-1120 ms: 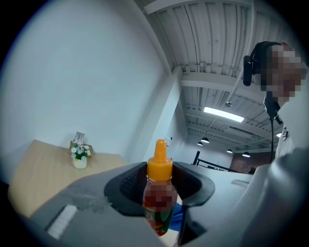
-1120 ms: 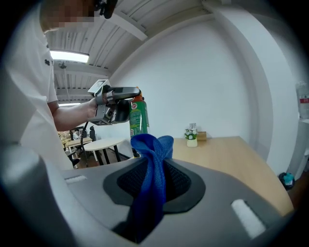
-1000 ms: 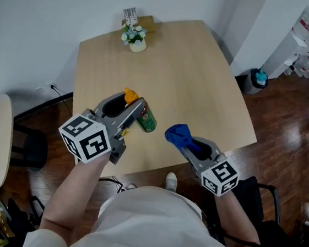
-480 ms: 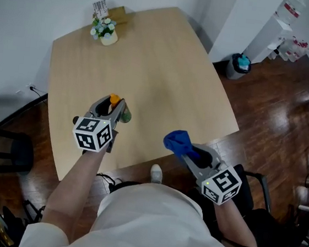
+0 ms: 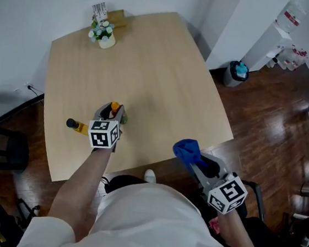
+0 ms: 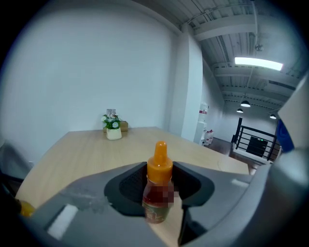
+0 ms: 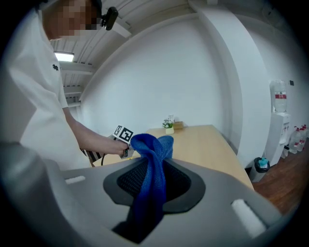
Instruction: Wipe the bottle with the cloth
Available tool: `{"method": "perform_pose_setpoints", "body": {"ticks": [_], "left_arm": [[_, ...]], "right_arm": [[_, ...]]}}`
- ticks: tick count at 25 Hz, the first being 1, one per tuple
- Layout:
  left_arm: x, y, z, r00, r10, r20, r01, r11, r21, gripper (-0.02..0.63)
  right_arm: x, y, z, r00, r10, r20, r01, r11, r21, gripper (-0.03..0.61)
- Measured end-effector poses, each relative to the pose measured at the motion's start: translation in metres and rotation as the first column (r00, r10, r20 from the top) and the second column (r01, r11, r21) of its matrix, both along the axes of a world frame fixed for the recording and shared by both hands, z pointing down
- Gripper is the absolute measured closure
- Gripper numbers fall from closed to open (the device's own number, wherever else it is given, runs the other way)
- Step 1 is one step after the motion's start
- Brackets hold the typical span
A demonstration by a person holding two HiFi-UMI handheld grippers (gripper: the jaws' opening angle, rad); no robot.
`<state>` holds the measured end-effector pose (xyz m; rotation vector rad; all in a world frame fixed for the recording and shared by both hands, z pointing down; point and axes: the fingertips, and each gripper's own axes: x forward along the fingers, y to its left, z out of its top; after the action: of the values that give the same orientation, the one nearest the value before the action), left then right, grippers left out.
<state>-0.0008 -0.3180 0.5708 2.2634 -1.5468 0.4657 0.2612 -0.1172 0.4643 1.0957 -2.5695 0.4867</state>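
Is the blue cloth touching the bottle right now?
No, in the head view the blue cloth sits in the right hand-held gripper, clearly apart from the bottle clamped in the left hand-held gripper.

Bottle [image 6: 157, 190] with orange cap and dark red body; cloth [image 7: 149, 183] deep blue; left gripper [image 5: 113, 110] and right gripper [image 5: 191, 154] grey with black inner pads, their cubes bearing black-and-white square markers; desk [image 5: 160, 76] pale wood-grain; floor [image 5: 276, 123] dark glossy brown.

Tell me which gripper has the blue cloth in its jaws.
The right gripper: its jaws pinch the blue cloth. The left gripper is shut on the orange-capped bottle instead.
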Motion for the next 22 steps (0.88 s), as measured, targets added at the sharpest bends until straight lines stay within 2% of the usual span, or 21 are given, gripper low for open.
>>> {"method": "perform_pose_setpoints", "body": {"ticks": [4,14,19,22], "left_arm": [[-0.001,0.007,0.010,1.000,-0.020,0.000,0.020,1.000,0.001,0.449],[0.008,0.018,0.001,0.998,0.039,0.044,-0.039,0.999,0.010,0.436],[-0.005,0.056,-0.044,0.997,0.020,-0.071,-0.016,0.998,0.061,0.431],[-0.014,0.100,-0.066,0.994,0.078,-0.078,-0.072,0.995,0.073,0.435]], "right_arm": [[0.001,0.000,-0.002,1.000,-0.013,0.001,0.013,1.000,0.007,0.479],[-0.019,0.006,-0.011,0.997,-0.074,0.011,0.074,0.997,0.023,0.479],[-0.036,0.015,-0.020,0.995,-0.097,0.023,0.096,0.995,0.039,0.479],[-0.050,0.019,-0.029,0.993,-0.105,0.048,0.103,0.993,0.054,0.479]]}}
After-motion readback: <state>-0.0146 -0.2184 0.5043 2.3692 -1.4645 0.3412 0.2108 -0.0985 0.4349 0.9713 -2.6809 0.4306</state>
